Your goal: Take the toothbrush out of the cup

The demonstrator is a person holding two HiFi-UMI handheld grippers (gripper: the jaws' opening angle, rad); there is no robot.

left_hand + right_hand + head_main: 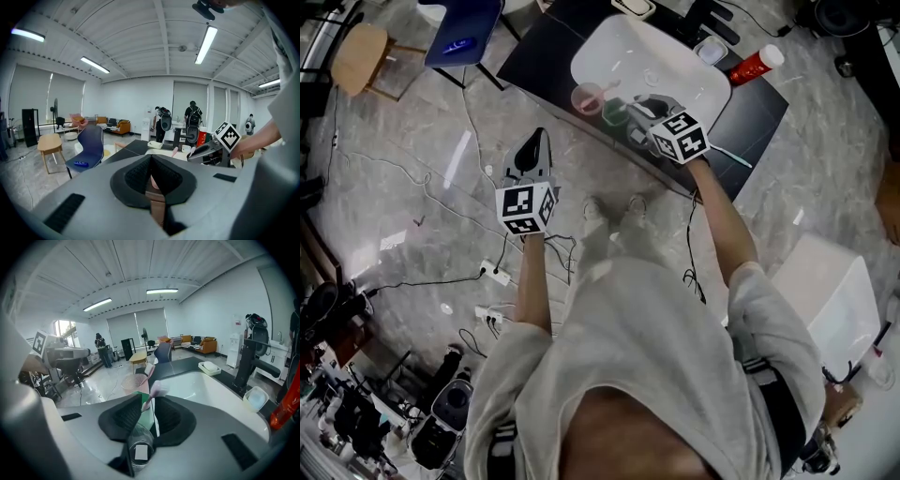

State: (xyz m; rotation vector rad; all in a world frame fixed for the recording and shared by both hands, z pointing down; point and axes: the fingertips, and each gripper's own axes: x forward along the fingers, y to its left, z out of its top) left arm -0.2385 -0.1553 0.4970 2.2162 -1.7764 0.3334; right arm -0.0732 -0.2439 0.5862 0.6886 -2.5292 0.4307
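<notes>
Clearly the toothbrush (156, 389) slants between the fingers (127, 416) of the right gripper (148, 405).

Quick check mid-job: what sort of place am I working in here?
Probably an open lab or studio with a mock bathroom counter: a white basin set in it, a sofa across the hall, loose cables underfoot.

A green cup (146, 407) fills the gap in the right tongs (146, 401) and a pink cup (133, 382) blocks the counter (180, 365) edge just beyond, while the white basin (206, 390) to the tongs' right lies open, with a soap dish (209, 367) and a red bottle (286, 408) well apart past it.
</notes>
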